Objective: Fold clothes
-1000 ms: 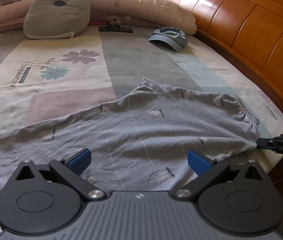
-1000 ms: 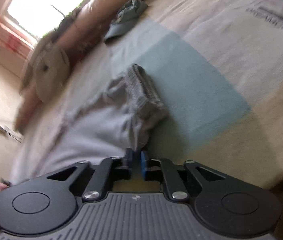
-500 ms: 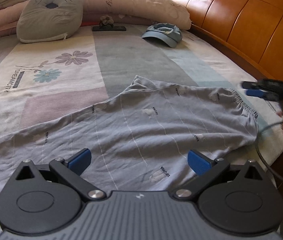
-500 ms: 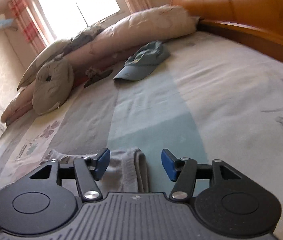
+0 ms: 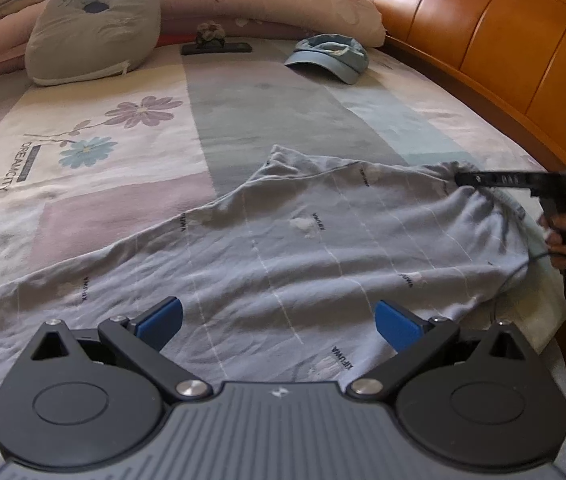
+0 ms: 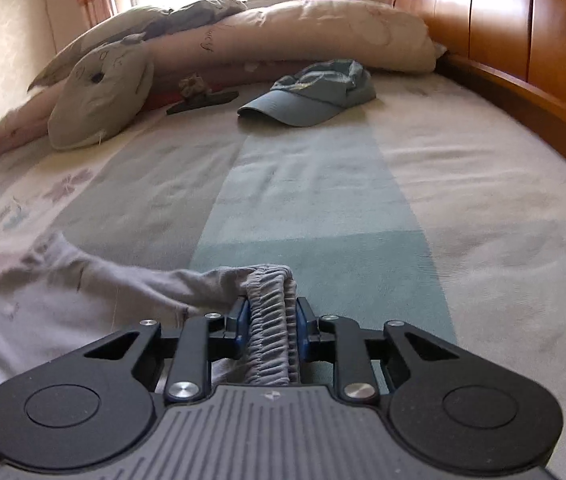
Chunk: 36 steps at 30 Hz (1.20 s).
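Grey printed trousers (image 5: 283, 248) lie spread across the bed, waistband to the right. My left gripper (image 5: 279, 320) is open and empty, hovering low over the trousers near the bed's front edge. My right gripper (image 6: 270, 320) is shut on the gathered elastic waistband (image 6: 269, 300) of the trousers (image 6: 63, 300). In the left wrist view the right gripper (image 5: 467, 179) holds the waistband's far corner at the right side of the bed.
A blue cap (image 5: 329, 56) (image 6: 307, 96), a grey cushion (image 5: 91, 32) (image 6: 99, 92), long pillows (image 5: 283, 4) and a dark flat object (image 5: 215, 47) lie at the far end. A wooden headboard (image 5: 503, 28) (image 6: 523, 28) runs along the right.
My right gripper went from shut to open over the waistband, then closed on the elastic waistband. The left gripper stayed open and barely shifted.
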### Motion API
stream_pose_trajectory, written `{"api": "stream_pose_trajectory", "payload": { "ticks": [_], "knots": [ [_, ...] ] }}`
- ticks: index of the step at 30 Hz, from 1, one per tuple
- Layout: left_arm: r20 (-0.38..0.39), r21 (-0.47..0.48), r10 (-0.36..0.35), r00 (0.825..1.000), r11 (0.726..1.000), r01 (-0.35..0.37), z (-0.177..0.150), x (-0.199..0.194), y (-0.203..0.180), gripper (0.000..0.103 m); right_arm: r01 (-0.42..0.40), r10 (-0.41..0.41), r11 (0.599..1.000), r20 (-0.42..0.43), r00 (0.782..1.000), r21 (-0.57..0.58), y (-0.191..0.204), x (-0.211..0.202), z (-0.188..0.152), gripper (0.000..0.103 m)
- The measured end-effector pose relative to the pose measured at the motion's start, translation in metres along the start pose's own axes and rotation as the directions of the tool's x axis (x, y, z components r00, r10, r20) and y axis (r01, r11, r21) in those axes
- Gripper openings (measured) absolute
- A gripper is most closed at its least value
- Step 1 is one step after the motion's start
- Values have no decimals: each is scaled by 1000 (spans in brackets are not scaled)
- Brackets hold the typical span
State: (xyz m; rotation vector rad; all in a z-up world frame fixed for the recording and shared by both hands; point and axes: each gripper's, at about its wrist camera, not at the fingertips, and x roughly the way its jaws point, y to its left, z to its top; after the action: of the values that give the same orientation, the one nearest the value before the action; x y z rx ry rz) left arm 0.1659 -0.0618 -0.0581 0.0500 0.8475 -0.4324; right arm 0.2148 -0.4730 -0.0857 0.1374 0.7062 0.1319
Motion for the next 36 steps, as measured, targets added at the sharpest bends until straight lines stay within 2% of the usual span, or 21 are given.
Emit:
{"api": "stream_pose_trajectory", "payload": {
  "ticks": [1,2,7,8,9,11,14,15,18,22,24,25,26,28,31,33,34,36],
  "knots": [
    [0,12,2,1000,1000,-2,-1,0,-1,102,-7,7,1000,-2,1000,7,-1,0,2,28],
    [0,28,8,1000,1000,-8,-1,-1,-3,102,-8,8,1000,13,1000,-25,5,-9,1,31],
    [3,144,34,999,989,-34,-6,-7,-7,102,-9,26,981,89,996,-192,38,-54,-1,32],
    [6,160,42,999,986,-42,-6,-8,-8,102,-68,93,963,87,992,-259,53,-67,-4,32],
    [11,170,51,999,984,-53,-7,-10,-8,102,-134,163,935,64,985,-330,70,-77,-10,32],
    [24,175,66,998,982,-69,-8,-15,-7,102,-245,267,852,-19,964,-462,105,-88,-26,32],
    [33,157,54,998,986,-58,-11,-23,-4,102,-359,338,708,-155,928,-608,153,-88,-53,31],
    [36,154,53,998,986,-58,-13,-25,-3,102,-371,333,663,-187,924,-651,166,-84,-61,31],
    [43,147,63,997,987,-69,-18,-32,-1,102,-353,281,535,-232,931,-767,193,-71,-81,32],
    [46,109,67,997,991,-71,-21,-37,6,102,-335,256,417,-244,935,-845,206,-63,-90,32],
    [47,102,69,996,992,-74,-22,-38,7,102,-353,249,417,-268,931,-838,208,-59,-85,26],
    [48,103,71,996,992,-76,-22,-39,7,102,-360,246,420,-277,929,-833,208,-57,-83,7],
    [48,106,72,996,991,-77,-22,-39,6,102,-367,244,424,-286,927,-828,207,-55,-81,5],
    [45,121,71,996,990,-76,-23,-40,5,102,-403,263,452,-312,913,-796,203,-55,-76,4],
    [26,139,49,998,989,-52,-23,-37,5,102,-504,325,519,-386,863,-690,194,-56,-67,4],
    [22,149,59,998,987,-62,-22,-32,6,102,-532,327,551,-420,846,-643,190,-54,-66,5],
    [22,153,68,997,986,-71,-22,-29,6,102,-543,341,562,-424,839,-623,188,-56,-64,6],
    [20,147,103,995,984,-105,-21,-22,8,102,-524,368,609,-373,852,-596,182,-64,-57,18]
  ]
}}
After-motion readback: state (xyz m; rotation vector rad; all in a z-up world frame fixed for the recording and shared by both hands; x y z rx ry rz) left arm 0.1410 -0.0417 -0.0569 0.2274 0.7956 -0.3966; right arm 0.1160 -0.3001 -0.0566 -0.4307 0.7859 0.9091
